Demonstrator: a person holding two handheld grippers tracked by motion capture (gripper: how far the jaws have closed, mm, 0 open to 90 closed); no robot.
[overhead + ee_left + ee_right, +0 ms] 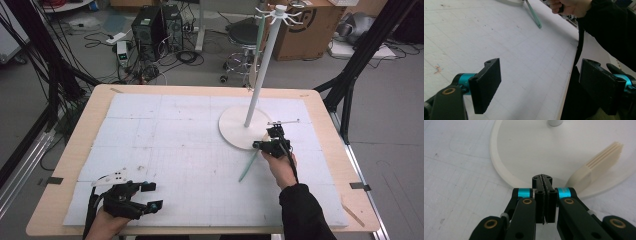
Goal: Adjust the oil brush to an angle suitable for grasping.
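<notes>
A white stand with a round base (235,131) and a tall pole (262,60) topped by hooks rises at the far right of the mat. My right gripper (274,133) hovers at the base's near-right rim, held in a hand with a black sleeve. In the right gripper view its jaws (544,179) are pressed together with nothing visible between them, just before the base (524,152). A cream ribbed piece (596,168) lies on the rim to its right. A teal utensil (248,167) rests on the mat against the base. My left gripper (154,195) stands open at the near left, empty (539,87).
White foam mat (175,135) covers the wooden table (95,107). The teal utensil's handle (534,15) and the right hand (571,6) lie far ahead in the left gripper view. Black frame posts stand at both sides; cables, computers and a stool sit on the floor behind.
</notes>
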